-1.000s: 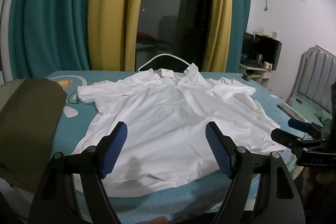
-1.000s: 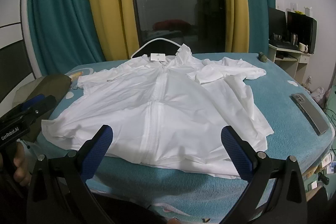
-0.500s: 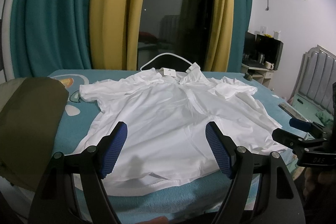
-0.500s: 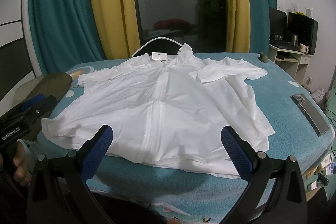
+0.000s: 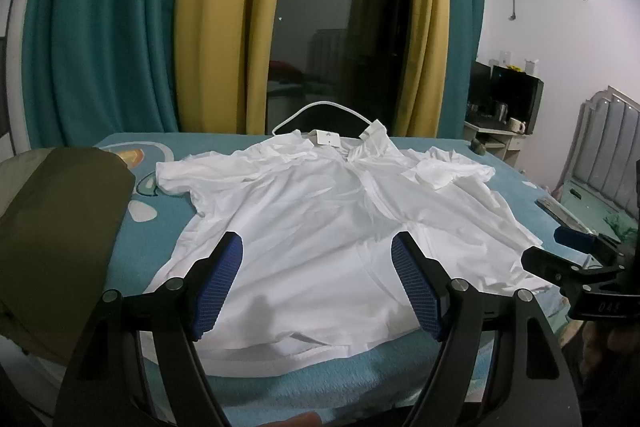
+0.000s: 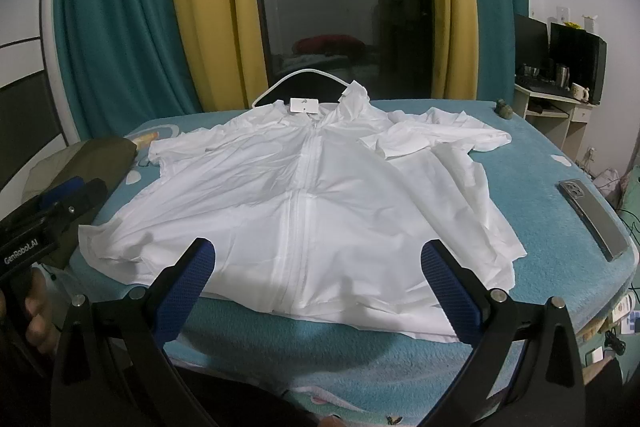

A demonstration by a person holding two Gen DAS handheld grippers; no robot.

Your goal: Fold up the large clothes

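Little has moved in the last second: both wrist views have crept slightly toward the garment, and nothing on the surface has shifted. Nearest, the left gripper (image 5: 316, 283) and the right gripper (image 6: 318, 285) hover side by side over the near hem, fingers (image 5: 218, 287) spread wide and holding nothing, probably poised to take the bottom edge or the side hems for a first fold. The white zip-front jacket (image 6: 304, 203) lies spread flat, front up, zipper running away from the grippers, on a teal-covered bed (image 6: 360, 351). Its near hem sits back from the bed's near edge, leaving a strip of bare cover for the fingers to slide under. To the right, a phone (image 6: 596, 215) lies apart from the hem, near the bed's edge; to the left, an olive garment (image 5: 56, 239) is just beside the jacket's side. Farther back, the collar carries a white tag (image 6: 304, 105) beside a white cable (image 6: 296, 79), before the curtains (image 6: 120, 27).
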